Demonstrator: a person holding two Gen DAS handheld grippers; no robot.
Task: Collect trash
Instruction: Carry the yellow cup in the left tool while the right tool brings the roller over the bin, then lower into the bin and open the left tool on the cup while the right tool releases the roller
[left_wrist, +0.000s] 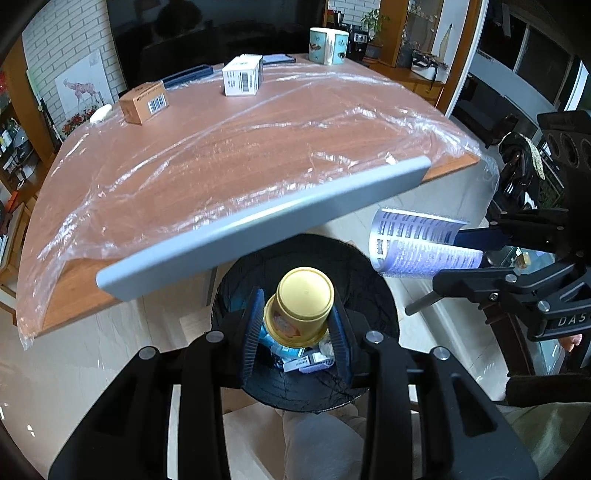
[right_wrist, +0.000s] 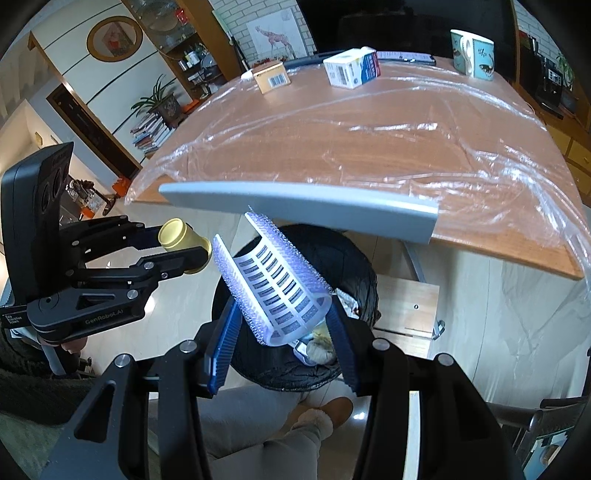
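My left gripper (left_wrist: 297, 325) is shut on a yellow cup (left_wrist: 301, 304), held bottom-up over a black-lined trash bin (left_wrist: 373, 291) on the floor beside the table. The bin holds several wrappers and packs. My right gripper (right_wrist: 282, 332) is shut on a curled printed bubble-wrap sheet (right_wrist: 275, 288), held above the same bin (right_wrist: 354, 266). The sheet also shows in the left wrist view (left_wrist: 417, 242), and the yellow cup in the right wrist view (right_wrist: 181, 240).
A wooden table (left_wrist: 229, 147) under clear plastic film carries a brown carton (left_wrist: 144, 101), a white carton (left_wrist: 242, 75), a mug (left_wrist: 328, 46) and a phone (right_wrist: 404, 56). A grey bar (left_wrist: 258, 227) juts from the table edge above the bin. A wooden stool (right_wrist: 406, 306) stands beside the bin.
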